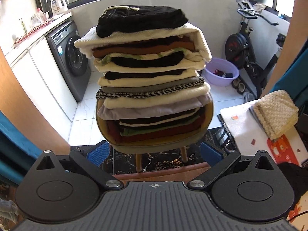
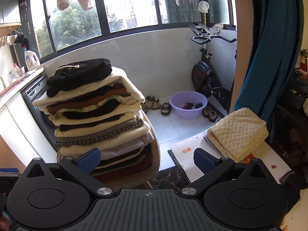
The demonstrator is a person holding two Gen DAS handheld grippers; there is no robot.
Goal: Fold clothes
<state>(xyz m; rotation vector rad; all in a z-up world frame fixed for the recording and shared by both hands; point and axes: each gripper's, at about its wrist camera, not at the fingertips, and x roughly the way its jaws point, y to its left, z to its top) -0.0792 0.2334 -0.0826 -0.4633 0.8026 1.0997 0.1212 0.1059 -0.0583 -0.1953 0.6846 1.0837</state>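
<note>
Most looks done: a tall stack of folded clothes [image 1: 152,77] fills the frame's centre on a chair [image 1: 159,146], a folded towel [image 2: 238,132] at right on the tabletop [image 2: 184,154]. Both the left gripper [image 1: 154,153] and right gripper [image 2: 146,158] have jaws apart, empty (nothing unfolded in view).

Black tool [image 1: 155,153]; blue, seemingly ribbed pads [image 1: 98,153]

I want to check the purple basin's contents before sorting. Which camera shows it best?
The right wrist view: the purple basin stands unobstructed on the tiles, its whole rim and the dark items inside visible. In the left wrist view the clothes stack hides part of its rim.
</note>
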